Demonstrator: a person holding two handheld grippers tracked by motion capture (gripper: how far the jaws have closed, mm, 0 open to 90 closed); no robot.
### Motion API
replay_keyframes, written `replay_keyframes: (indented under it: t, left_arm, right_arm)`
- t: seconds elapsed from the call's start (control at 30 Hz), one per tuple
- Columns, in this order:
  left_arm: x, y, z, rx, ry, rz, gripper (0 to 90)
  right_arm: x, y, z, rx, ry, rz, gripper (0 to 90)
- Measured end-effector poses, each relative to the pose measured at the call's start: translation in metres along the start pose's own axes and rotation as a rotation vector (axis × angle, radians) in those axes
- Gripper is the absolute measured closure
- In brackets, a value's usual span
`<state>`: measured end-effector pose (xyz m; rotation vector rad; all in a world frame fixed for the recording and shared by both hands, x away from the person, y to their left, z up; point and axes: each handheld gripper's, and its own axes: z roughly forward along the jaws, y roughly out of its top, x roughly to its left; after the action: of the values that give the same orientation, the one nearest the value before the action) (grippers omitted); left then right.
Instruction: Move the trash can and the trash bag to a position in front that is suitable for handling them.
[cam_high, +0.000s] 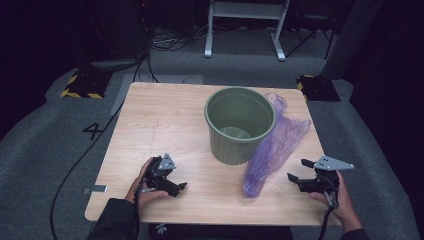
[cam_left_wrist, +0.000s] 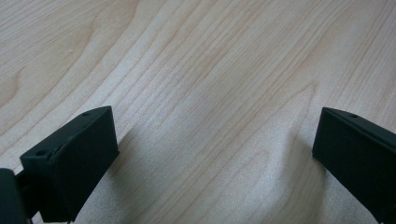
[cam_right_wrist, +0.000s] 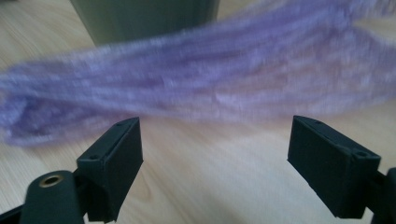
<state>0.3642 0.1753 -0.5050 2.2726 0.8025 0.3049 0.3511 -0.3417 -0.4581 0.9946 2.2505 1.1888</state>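
A green bin (cam_high: 239, 123) stands upright on the wooden table (cam_high: 165, 120), right of centre. A crumpled purple plastic bag (cam_high: 274, 145) lies against its right side and stretches toward the front edge. My right gripper (cam_high: 299, 170) hovers to the right of the bag's near end, open, with the bag (cam_right_wrist: 196, 84) lying across ahead of its jaws and the bin (cam_right_wrist: 144, 18) behind. My left gripper (cam_high: 176, 188) rests low at the front left of the table, open over bare wood (cam_left_wrist: 205, 93), nothing between its jaws.
Beyond the table, grey carpet carries cables (cam_high: 75, 165), a white frame's legs (cam_high: 245, 30) and yellow-black striped floor blocks (cam_high: 82, 85). A small grey tab (cam_high: 95, 189) sticks out at the table's left front edge.
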Motion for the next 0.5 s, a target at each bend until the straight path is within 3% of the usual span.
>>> replay_keyframes:
  t: [0.2,0.3,0.5]
  left_arm:
    - [0.000,0.000,0.000,0.000,0.000,0.000,0.0]
    - [0.000,0.000,0.000,0.000,0.000,0.000,0.0]
    - [0.000,0.000,0.000,0.000,0.000,0.000,0.0]
  right_arm:
    - [0.005,0.030,0.004,-0.062,0.004,-0.043,18.6]
    - [0.011,0.044,0.012,-0.061,0.014,-0.083,18.2]
    - [0.017,0.060,0.029,-0.056,0.049,-0.104,17.5]
